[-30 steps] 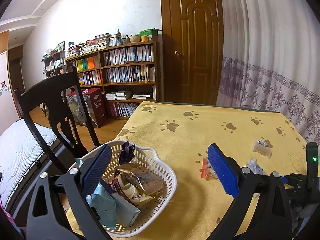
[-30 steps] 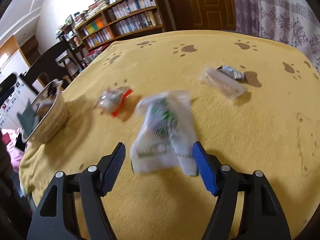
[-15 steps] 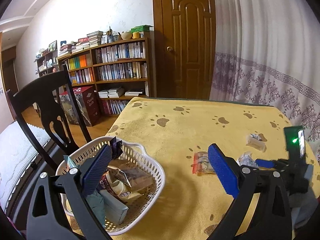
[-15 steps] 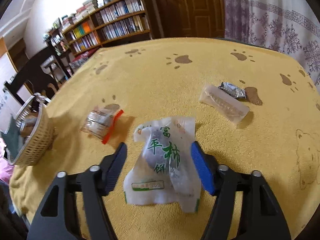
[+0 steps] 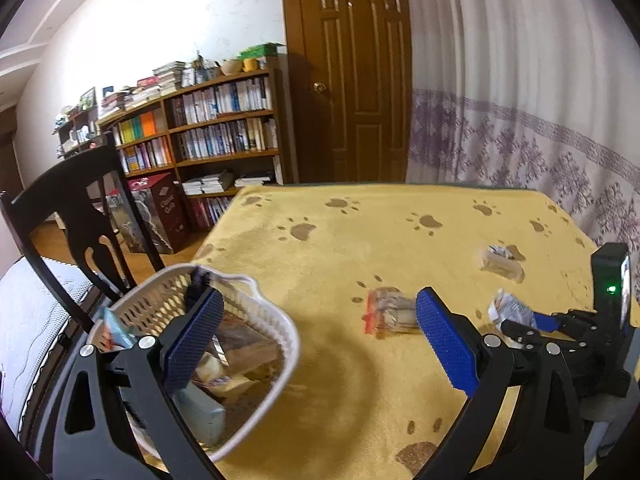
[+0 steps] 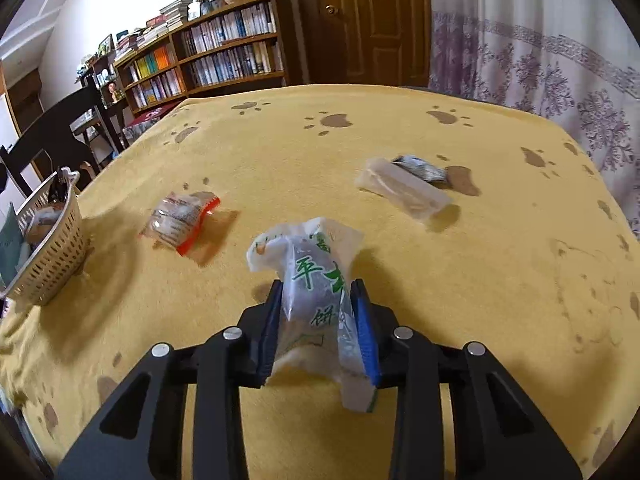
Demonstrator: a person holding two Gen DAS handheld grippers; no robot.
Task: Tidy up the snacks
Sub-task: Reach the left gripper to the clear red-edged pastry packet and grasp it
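1. blue pads on our right gripper (image 6: 318, 320) are now pinched onto the white packet with green lettering (image 6: 316, 276). half a second ago they sat spread on either side of it while it lay flat on the yellow paw-print cloth (image 6: 400, 128). now the wrapper is crumpled between them and its top end sticks up, so the grab is done.

2. from the right wrist view we can't tell if the packet has fully left the cloth; its lower corner hangs below the pads and looks close to the surface.

3. our left gripper (image 5: 316, 338) is spread wide and holds nothing. it hovers by the white basket (image 5: 276, 316), which sits at the left edge of the table with several snacks in it already. compared with a second ago the view has swung a bit, so the basket looks lower and nearer to us.

4. three snacks are on the cloth: the clear packet with the red edge (image 6: 182, 218) near the basket, plus the long clear pack (image 6: 404, 194) and the small silver wrapper (image 6: 422, 168) touching it, farther out toward the curtain side.

5. what it means: we reckon the next bit is carrying the white packet left to the basket. the wrapper is soft and slippery-looking, and we're gripping it mid-body, so it could slide if we swing fast.
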